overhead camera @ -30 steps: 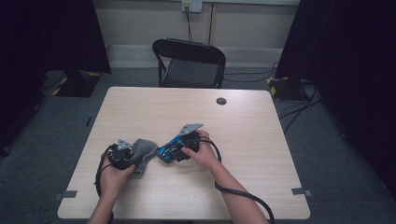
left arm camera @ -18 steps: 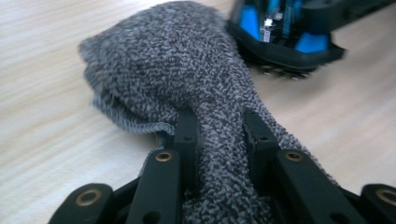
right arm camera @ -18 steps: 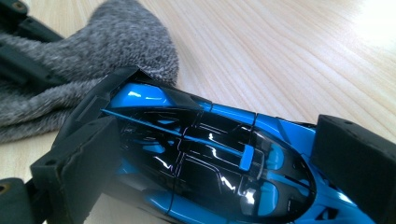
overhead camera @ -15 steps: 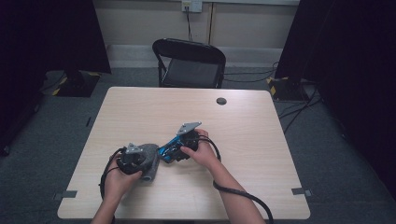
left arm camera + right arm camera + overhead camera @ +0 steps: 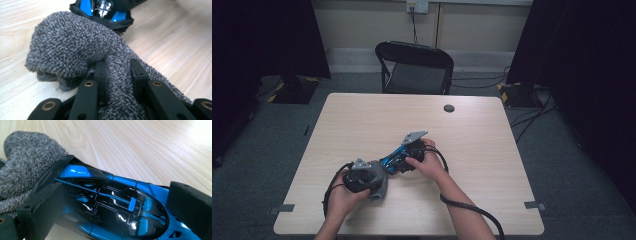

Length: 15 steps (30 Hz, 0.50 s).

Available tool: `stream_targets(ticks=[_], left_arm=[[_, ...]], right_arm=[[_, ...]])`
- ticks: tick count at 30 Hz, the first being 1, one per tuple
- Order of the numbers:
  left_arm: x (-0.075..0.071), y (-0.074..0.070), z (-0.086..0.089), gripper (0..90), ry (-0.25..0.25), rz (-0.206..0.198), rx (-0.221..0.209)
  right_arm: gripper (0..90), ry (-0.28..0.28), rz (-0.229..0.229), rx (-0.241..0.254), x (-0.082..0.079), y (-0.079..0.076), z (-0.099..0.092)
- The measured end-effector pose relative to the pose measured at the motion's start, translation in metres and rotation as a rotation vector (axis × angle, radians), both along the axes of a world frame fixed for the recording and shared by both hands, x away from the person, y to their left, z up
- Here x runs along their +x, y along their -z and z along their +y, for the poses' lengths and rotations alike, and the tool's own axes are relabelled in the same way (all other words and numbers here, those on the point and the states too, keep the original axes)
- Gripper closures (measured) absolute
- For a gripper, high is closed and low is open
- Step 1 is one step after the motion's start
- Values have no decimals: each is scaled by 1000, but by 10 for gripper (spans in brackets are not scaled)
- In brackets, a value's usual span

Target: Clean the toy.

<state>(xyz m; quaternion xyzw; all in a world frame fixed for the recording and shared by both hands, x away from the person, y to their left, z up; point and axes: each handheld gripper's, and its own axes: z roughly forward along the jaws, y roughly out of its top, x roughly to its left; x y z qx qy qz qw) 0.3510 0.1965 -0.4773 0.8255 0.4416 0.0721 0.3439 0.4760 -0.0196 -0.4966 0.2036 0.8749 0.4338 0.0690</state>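
A blue and black toy car [image 5: 107, 205] lies between the pads of my right gripper [image 5: 116, 206], which is shut on its sides. In the high view the car [image 5: 393, 161] points down-left from the right gripper [image 5: 398, 161], just above the table. My left gripper [image 5: 119, 66] is shut on a fold of grey knitted cloth [image 5: 75, 42], and its fingers [image 5: 101, 72] are sunk into the fabric. The cloth bulges forward against the car's end [image 5: 105, 7]. From above, the left gripper [image 5: 373, 176] and the cloth [image 5: 379, 186] sit just left of the car.
The light wooden table [image 5: 362, 115] has a small black round cap [image 5: 449, 108] near its far edge. A black folding chair [image 5: 417, 67] stands behind the table. Cables trail from both grippers toward the front edge.
My left gripper has carried the grey cloth to the right, up against the end of the toy car. The right gripper and the car have stayed put.
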Motion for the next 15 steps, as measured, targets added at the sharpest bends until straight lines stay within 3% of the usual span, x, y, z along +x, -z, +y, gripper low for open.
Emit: stream_targets(ticks=[15], left_arm=[[-11,-2,-22,724,83,33,-32]], right_arm=[[11,1,-1,4,0,0,0]])
